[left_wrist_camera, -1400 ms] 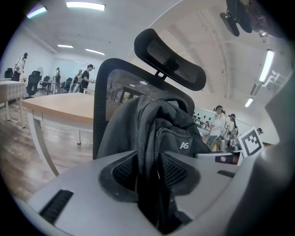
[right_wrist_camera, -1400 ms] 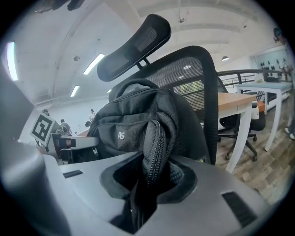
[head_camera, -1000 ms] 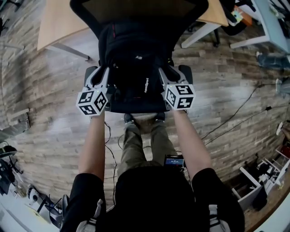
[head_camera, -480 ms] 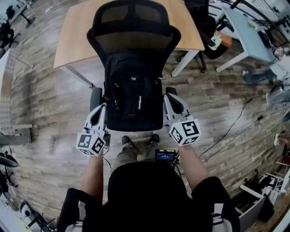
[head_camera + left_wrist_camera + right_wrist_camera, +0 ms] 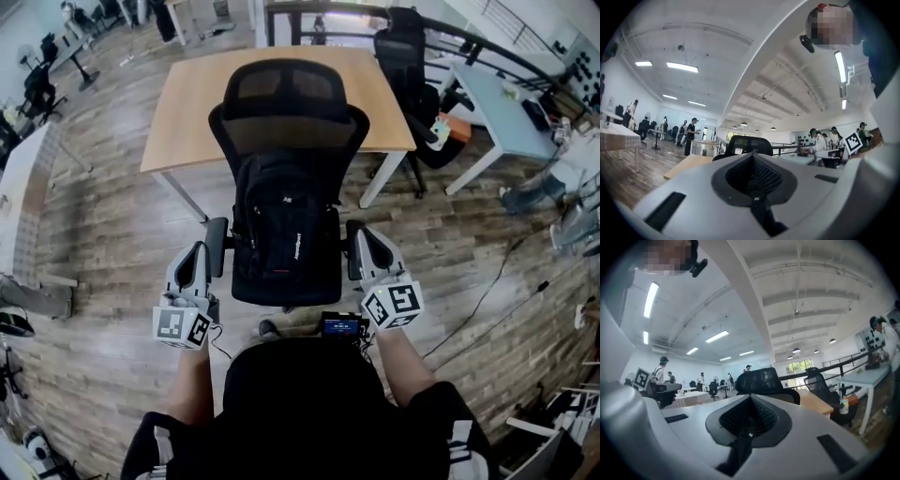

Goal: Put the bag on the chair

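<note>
Bag (image 5: 281,220) upright on chair (image 5: 292,98), at tabletop (image 5: 183,117) near edge; left gripper (image 5: 195,255), right gripper (image 5: 364,244) flank it, not touching; both jaws closed, empty.

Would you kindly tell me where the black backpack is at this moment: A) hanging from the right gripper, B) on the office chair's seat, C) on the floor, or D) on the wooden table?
B: the backpack stands upright on the chair, leaning against its backrest.

The bag (image 5: 281,220) hides most of the chair (image 5: 289,94) seat and lower backrest.
</note>
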`<state>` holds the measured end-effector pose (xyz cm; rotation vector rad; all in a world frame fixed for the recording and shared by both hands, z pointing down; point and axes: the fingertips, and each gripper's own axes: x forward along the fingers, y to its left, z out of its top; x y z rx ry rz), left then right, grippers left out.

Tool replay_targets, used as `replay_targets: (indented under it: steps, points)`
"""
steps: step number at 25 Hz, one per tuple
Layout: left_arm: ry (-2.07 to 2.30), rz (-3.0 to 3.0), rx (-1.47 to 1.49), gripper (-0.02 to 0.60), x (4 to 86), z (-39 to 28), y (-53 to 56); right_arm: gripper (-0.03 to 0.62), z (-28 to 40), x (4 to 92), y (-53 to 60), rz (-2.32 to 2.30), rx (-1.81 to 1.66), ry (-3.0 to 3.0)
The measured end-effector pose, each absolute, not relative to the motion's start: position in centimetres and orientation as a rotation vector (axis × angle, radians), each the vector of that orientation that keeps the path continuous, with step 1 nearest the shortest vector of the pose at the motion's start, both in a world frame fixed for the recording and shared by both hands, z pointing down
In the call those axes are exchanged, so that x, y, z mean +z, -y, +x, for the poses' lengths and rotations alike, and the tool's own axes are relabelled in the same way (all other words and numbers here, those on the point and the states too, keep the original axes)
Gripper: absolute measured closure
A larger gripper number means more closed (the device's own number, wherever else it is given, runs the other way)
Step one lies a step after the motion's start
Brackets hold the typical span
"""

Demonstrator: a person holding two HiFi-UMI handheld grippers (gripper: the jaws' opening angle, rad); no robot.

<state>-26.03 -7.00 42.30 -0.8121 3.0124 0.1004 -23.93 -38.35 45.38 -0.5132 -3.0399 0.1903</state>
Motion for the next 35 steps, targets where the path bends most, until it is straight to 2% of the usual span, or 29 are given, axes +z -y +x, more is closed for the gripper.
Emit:
replay_targets:
  steps: [16, 35]
  points:
    - [-3.093, -0.864, 0.138, 0.578, 45.9, -23.8, 7.6, 0.583, -21.8, 48.1, 37.3, -0.508, 0.214, 2.988]
    - [-3.096, -0.908, 0.147, 0.577, 46.7, -24.5, 8.5, 0.583, -21.4, 49.1, 37.1, -0.425, 0.225, 2.992]
